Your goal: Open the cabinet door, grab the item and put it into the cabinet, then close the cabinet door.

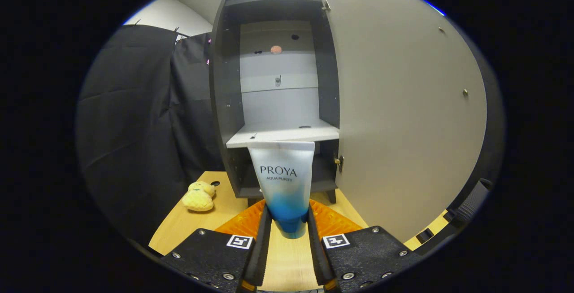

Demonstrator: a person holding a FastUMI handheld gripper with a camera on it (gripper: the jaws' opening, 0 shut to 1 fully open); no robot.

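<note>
While jaws clench the tube (285, 181) at its cap end, it's light, soft, squashy; cabinet (273, 82) stands open.

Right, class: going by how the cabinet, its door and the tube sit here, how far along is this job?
Done: the tall dark cabinet has its pale door swung open. In hand: the hand-held gripper is shut on the white-and-blue squeeze tube, held upright just before the white shelf. Left: setting the tube inside, releasing it, and closing the door.
</note>
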